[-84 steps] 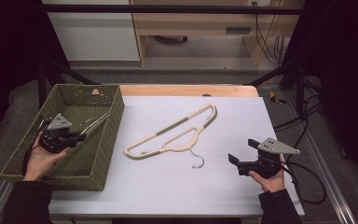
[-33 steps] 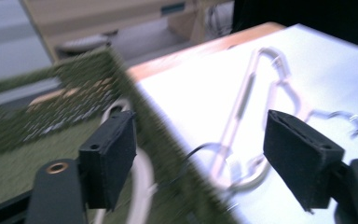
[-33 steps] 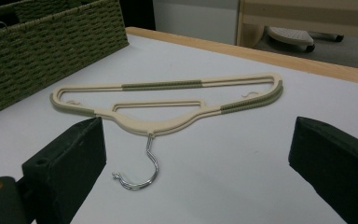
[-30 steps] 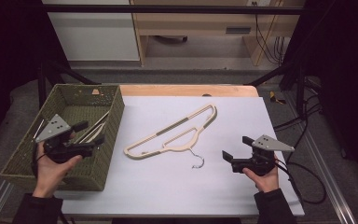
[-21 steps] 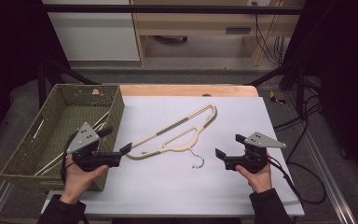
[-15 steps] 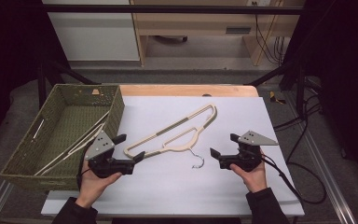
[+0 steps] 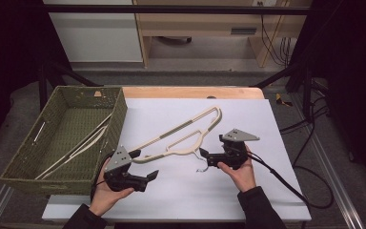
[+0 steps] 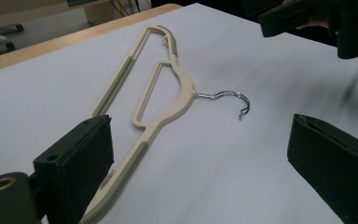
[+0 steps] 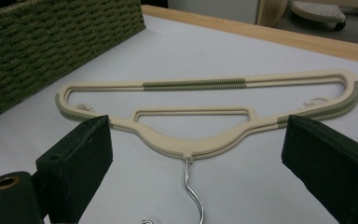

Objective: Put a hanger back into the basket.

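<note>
The cream hanger (image 7: pixel 183 138) lies flat mid-frame on the white table (image 7: pixel 267 191), just right of the wicker basket (image 7: pixel 24 169). The left gripper (image 7: pixel 145 164), its jaws just widened and empty, lines up on the hanger's lower-left end. The right gripper (image 7: pixel 204 158), jaws wide but just narrowing on nothing, faces the hook (image 9: pixel 193 198), seemingly to share the lift.

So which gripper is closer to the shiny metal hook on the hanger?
The right gripper. Its open jaws sit right beside the metal hook, pointing at the hanger. The left gripper is farther off, at the hanger's end near the basket.
</note>
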Demonstrator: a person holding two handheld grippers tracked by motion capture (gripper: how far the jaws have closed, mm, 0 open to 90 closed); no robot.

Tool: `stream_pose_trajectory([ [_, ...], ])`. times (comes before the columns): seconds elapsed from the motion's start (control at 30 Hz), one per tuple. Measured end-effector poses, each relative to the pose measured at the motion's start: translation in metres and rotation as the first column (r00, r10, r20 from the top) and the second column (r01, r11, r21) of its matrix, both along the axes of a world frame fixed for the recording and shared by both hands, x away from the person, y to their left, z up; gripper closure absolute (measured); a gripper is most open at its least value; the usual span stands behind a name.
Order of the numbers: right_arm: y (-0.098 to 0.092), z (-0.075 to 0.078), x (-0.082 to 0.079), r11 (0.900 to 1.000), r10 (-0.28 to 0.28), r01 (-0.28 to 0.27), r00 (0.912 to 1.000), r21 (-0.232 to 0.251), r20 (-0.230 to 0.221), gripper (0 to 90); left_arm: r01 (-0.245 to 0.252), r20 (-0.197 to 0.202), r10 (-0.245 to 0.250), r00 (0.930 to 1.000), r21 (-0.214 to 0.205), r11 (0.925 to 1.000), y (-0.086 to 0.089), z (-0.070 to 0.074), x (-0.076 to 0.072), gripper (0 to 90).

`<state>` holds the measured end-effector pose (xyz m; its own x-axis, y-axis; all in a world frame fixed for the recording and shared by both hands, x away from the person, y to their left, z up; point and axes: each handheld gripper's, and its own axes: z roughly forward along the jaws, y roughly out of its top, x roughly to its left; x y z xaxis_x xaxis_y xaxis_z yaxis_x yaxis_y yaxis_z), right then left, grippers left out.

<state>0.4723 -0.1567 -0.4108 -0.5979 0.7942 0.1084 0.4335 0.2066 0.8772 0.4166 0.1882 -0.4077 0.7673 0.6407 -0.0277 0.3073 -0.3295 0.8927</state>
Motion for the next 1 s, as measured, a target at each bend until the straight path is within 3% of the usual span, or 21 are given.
stream_pose_trajectory([
  [0.13, 0.009, -0.009, 0.009, 0.9998, -0.012, 0.011, 0.9994, -0.016, -0.033, 12.4, -0.009, -0.023, 0.009, 0.9997, -0.006, 0.9999, 0.002, -0.004, 0.002, 7.0],
  [0.6, 0.034, -0.038, 0.029, 0.9949, -0.021, 0.008, 0.9915, -0.101, -0.129, 28.6, -0.008, -0.046, 0.009, 0.9989, 0.006, 0.9999, 0.001, -0.013, 0.005, 7.3],
  [0.7, 0.037, -0.046, 0.032, 0.9903, -0.049, 0.028, 0.9870, -0.136, -0.153, 36.3, -0.008, -0.045, 0.009, 0.9990, 0.003, 1.0000, 0.001, -0.013, 0.005, 7.6],
  [0.9, 0.039, -0.057, 0.035, 0.9837, -0.059, 0.029, 0.9840, -0.178, -0.168, 46.2, -0.006, -0.047, 0.007, 0.9989, 0.014, 0.9999, 0.000, -0.014, 0.005, 7.6],
  [1.0, 0.041, -0.065, 0.037, 0.9798, -0.063, 0.025, 0.9801, -0.198, -0.188, 55.5, -0.005, -0.046, 0.005, 0.9989, 0.015, 0.9999, 0.000, -0.014, 0.005, 7.7],
])
